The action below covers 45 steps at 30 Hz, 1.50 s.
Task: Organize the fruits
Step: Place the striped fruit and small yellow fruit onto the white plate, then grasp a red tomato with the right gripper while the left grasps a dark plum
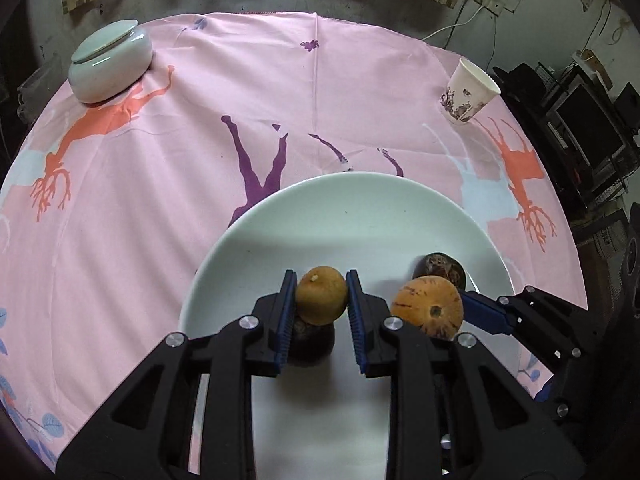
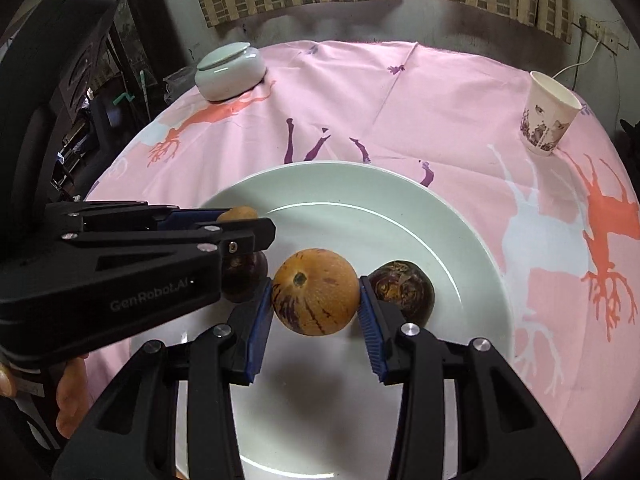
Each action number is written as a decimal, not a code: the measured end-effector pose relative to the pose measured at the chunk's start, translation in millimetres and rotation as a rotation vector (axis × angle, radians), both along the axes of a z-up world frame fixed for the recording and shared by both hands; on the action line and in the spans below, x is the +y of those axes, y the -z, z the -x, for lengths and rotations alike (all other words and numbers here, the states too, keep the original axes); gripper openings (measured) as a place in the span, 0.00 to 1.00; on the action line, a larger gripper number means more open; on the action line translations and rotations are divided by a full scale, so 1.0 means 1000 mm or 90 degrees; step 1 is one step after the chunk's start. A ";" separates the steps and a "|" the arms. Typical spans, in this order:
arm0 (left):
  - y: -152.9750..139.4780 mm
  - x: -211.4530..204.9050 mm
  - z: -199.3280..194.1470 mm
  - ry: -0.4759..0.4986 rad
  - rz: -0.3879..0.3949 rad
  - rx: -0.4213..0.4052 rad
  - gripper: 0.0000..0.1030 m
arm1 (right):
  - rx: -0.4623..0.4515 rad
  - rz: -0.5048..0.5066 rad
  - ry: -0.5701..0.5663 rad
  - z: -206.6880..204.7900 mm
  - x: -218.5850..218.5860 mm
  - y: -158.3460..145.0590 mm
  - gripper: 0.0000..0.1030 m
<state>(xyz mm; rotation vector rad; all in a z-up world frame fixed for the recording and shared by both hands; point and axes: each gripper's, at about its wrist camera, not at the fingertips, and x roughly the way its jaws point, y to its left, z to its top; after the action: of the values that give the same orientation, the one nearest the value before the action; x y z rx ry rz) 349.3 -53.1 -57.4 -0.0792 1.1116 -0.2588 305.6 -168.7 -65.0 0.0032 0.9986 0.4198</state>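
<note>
My left gripper (image 1: 321, 280) is shut on a small brown round fruit (image 1: 321, 295), held above a pale green plate (image 1: 360, 208). A dark purple fruit (image 1: 314, 346) lies on the plate right under it. My right gripper (image 2: 316, 286) is shut on an orange fruit with purple streaks (image 2: 315, 292), also over the plate (image 2: 400, 208). In the left wrist view this orange fruit (image 1: 427, 306) hangs to the right, with another dark purple fruit (image 1: 442, 268) behind it. In the right wrist view, dark purple fruits lie on the plate at right (image 2: 402, 290) and at left (image 2: 244, 278), beneath the left gripper (image 2: 240, 220).
A round table wears a pink cloth with deer prints (image 1: 200, 152). A lidded pale ceramic jar (image 1: 110, 60) stands at the far left, a paper cup (image 1: 468, 92) at the far right. A person's hand (image 2: 70, 396) shows at the lower left. Dark shelving stands beyond the table's right edge.
</note>
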 end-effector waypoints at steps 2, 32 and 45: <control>0.003 0.001 -0.006 -0.006 0.005 0.001 0.30 | 0.004 -0.006 -0.003 -0.003 0.002 0.003 0.42; 0.010 0.073 0.321 -0.011 -0.029 -0.148 0.95 | -0.143 0.021 0.159 0.307 -0.065 -0.008 0.87; 0.015 0.073 0.338 -0.001 -0.023 -0.144 0.95 | -0.065 0.005 0.126 0.286 -0.051 0.029 0.40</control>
<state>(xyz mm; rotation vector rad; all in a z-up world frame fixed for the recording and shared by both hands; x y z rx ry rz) 11.2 19.7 -71.9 -0.0189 0.8915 -0.2396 19.3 -220.0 -94.2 0.0728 0.8889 0.2329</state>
